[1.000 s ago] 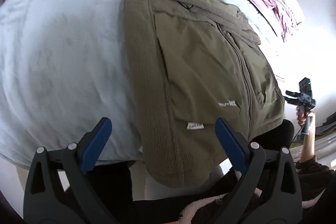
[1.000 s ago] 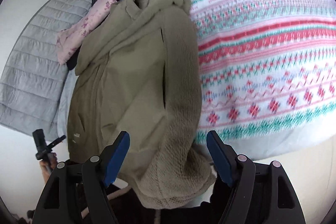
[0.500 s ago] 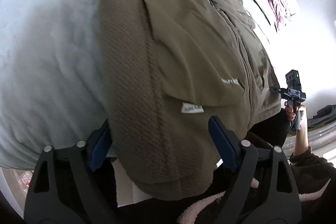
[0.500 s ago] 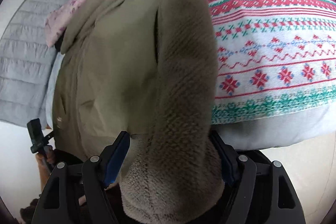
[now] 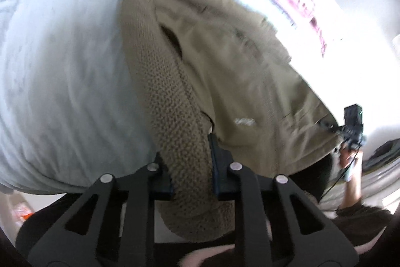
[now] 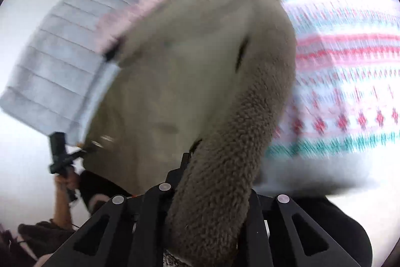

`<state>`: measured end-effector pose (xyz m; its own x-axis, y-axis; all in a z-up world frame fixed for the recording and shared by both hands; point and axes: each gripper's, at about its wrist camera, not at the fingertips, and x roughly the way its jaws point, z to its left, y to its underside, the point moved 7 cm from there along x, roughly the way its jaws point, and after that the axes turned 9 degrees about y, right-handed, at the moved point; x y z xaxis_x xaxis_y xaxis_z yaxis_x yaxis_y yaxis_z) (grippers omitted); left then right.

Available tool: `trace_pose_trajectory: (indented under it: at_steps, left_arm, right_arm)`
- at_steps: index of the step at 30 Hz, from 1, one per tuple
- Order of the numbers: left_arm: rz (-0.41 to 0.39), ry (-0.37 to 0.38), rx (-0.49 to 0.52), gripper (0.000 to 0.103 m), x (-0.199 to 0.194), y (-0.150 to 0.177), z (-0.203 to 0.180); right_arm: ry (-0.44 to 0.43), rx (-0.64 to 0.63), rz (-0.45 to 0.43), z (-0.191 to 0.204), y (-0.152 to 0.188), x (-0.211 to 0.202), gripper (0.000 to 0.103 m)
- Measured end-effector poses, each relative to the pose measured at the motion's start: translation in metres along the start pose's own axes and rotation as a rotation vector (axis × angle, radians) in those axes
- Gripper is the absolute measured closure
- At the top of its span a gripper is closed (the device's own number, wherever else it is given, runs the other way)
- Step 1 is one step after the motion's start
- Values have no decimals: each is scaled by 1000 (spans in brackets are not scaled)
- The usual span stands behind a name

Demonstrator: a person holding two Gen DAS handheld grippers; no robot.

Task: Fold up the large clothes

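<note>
R gripper [image 6: 212,194] clamped olive jacket's [image 6: 190,81] fleecy sleeve [image 6: 232,167]; patterned blanket [image 6: 350,71] right of jacket, grey quilt [image 6: 60,61] left.

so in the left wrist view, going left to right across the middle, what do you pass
pale grey fleece blanket → olive knitted sleeve of the jacket → smooth olive jacket front → black right gripper held in a hand
</note>
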<state>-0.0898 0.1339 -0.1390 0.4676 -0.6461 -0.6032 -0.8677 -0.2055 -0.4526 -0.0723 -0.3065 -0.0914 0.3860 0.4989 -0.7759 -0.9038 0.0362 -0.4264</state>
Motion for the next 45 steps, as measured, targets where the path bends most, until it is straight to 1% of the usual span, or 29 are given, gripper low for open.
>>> trace_pose_trajectory:
  at_steps: [1,2,4,5,6,9,12,14,15,17,19,21,23,26,29,30,31,32,33,34,35,36,37,38,39,41,42,44,45]
  left_arm:
    - [-25,18,0,82,-5,-5,-6]
    - [-69,49,-2,83,-15,-13,-15]
    - [-124,84,-10,84,-28,-25,-27]
    - [-167,105,-9,84,-38,-34,-35]
    - [-192,110,0,85,-44,-37,-40]
    - [-301,149,40,85,-74,-51,-62]
    - [-379,201,46,86,-103,-60,-71]
    - [-426,236,44,86,-125,-63,-77]
    - [-438,247,49,86,-129,-63,-80]
    - [-478,272,91,86,-154,-55,-93]
    - [-508,278,133,85,-172,-44,-108]
    - [-511,278,155,85,-184,-33,-117]
    - [-491,264,150,85,-187,-19,-119]
    - [-451,255,120,85,-178,-14,-111]
    - [-444,245,106,85,-165,-34,-106]
    - [-445,252,92,85,-159,-47,-102]
    - [-448,259,85,85,-156,-56,-99]
    - [-459,261,70,84,-148,-77,-91]
    - [-463,257,64,84,-144,-86,-88]
    - [-466,248,57,84,-136,-102,-83]
    - [-476,232,35,83,-123,-124,-73]
    - [-471,223,23,83,-112,-138,-66]
    - [-466,216,19,83,-104,-149,-62]
    - [-466,201,-2,83,-88,-169,-52]
    - [-457,191,-24,83,-74,-183,-44]
    - [-434,138,-34,82,-47,-206,-29]
    - [-419,107,-39,82,-34,-216,-21]
    - [-368,36,-60,80,4,-236,3]
    - [-346,19,-71,80,16,-241,11]
  right_arm:
    - [-22,-6,-36,6,-6,-9,90]
    - [-50,-18,-86,14,-15,-20,90]
    - [-83,-34,-160,25,-27,-39,91]
    - [-95,-39,-194,29,-32,-47,91]
    - [-112,-46,-245,34,-40,-61,91]
    - [-160,-59,-332,45,-51,-89,91]
    - [-209,-71,-404,58,-58,-113,91]
    - [-224,-78,-443,64,-60,-131,91]
    - [-231,-81,-460,68,-58,-139,91]
    - [-249,-97,-501,72,-53,-162,91]
    - [-258,-122,-547,80,-43,-187,92]
    - [-253,-135,-564,85,-33,-208,91]
    - [-222,-130,-543,89,-22,-216,92]
    - [-212,-109,-483,89,-16,-205,92]
    - [-193,-91,-454,85,-29,-188,92]
    - [-199,-68,-447,80,-38,-181,92]
    - [-202,-38,-444,71,-52,-174,92]
    - [-201,-15,-443,64,-63,-167,91]
    - [-196,15,-443,56,-77,-159,91]
    - [-200,48,-438,47,-93,-148,91]
    - [-211,77,-431,38,-110,-136,91]
    - [-212,99,-425,30,-125,-123,91]
    - [-205,117,-416,25,-137,-112,91]
    - [-196,130,-405,20,-149,-101,91]
    - [-185,156,-387,12,-167,-83,91]
    - [-152,196,-351,-1,-190,-54,91]
    - [-137,231,-319,-12,-207,-32,91]
    - [-104,266,-269,-26,-224,-2,91]
    - [-71,287,-230,-38,-235,21,91]
